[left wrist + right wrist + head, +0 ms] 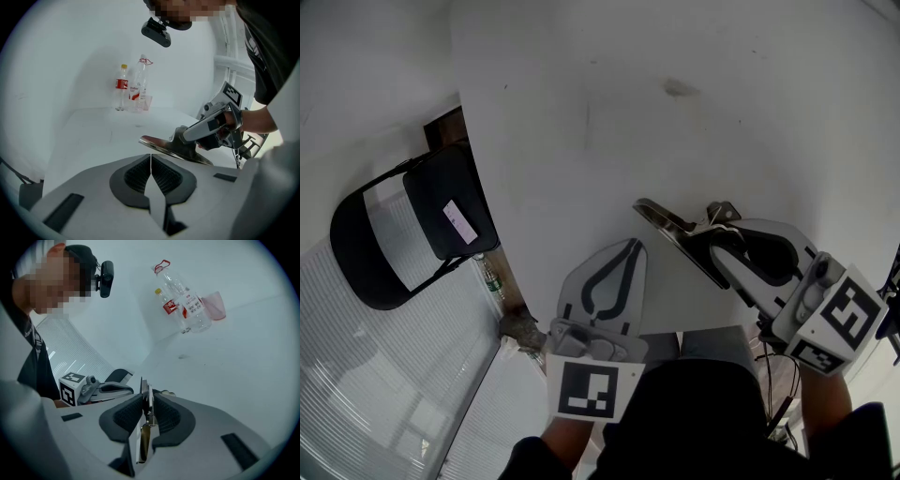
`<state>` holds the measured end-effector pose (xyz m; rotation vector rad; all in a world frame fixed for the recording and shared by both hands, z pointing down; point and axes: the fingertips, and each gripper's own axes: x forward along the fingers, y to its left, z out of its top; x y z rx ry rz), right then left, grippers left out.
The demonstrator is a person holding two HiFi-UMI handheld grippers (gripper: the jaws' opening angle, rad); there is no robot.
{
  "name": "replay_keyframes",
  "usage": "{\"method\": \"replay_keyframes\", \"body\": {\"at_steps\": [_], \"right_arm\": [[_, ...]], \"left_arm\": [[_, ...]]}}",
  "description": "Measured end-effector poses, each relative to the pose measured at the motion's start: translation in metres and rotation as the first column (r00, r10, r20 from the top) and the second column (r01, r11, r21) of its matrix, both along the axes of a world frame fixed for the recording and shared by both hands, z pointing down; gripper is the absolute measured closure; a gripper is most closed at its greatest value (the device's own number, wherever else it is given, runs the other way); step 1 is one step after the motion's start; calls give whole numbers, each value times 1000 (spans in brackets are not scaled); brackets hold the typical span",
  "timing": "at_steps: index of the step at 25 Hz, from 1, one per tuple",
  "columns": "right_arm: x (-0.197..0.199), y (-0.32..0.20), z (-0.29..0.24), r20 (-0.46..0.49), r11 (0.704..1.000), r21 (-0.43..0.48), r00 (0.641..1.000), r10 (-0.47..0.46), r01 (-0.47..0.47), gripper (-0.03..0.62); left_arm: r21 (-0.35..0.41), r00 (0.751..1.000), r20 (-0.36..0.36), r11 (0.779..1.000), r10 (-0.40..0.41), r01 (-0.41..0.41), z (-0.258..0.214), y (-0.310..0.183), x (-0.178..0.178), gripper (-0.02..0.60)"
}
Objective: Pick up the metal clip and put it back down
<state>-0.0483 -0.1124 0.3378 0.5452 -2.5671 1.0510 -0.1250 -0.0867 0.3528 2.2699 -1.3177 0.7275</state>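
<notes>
The metal clip (667, 223) is a long shiny piece that sticks out leftward from my right gripper (705, 236), which is shut on it over the white table (675, 112). In the right gripper view the clip (146, 405) stands edge-on, squeezed between the two dark pads. The left gripper view shows the clip (164, 146) and the right gripper (208, 129) just beyond my left jaws. My left gripper (629, 249) hangs at the table's near edge, left of the clip. Its jaws are shut with nothing between them (151, 158).
A black folding chair (403, 225) stands on the floor left of the table, with a bottle (488, 274) beside it. At the far side of the table stand two plastic bottles (122, 87) (139, 84) and a pink cup (214, 305).
</notes>
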Motion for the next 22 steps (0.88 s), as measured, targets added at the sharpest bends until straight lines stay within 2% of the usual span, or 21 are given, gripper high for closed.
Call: {"method": "replay_keyframes", "body": {"at_steps": [8,12,15,17,19,22], "right_arm": [[2,1,-4,56,999,29,998,28,-30,513],[3,-3,-18,73,998,55,997,37,-41,513],[2,-1,-5,126,995,86,991,41,-52,513],[-3,-1,6,158,994,95,986,45,-61,513],[-1,2,11,127,996,71,991,36,-45,513],[9,10,12,-19,1000,-21,1000,-15,15,513]], "left_arm": [[39,1000,21,999,-3,2,-3,3,2,559],[76,998,49,996,35,-39,-19,1,5,558],[49,997,77,999,-19,15,-1,9,-2,560],[62,995,85,997,-50,45,8,8,-8,558],[59,997,44,997,-60,57,14,11,-4,558],[-33,986,-105,992,-128,125,23,26,12,558]]}}
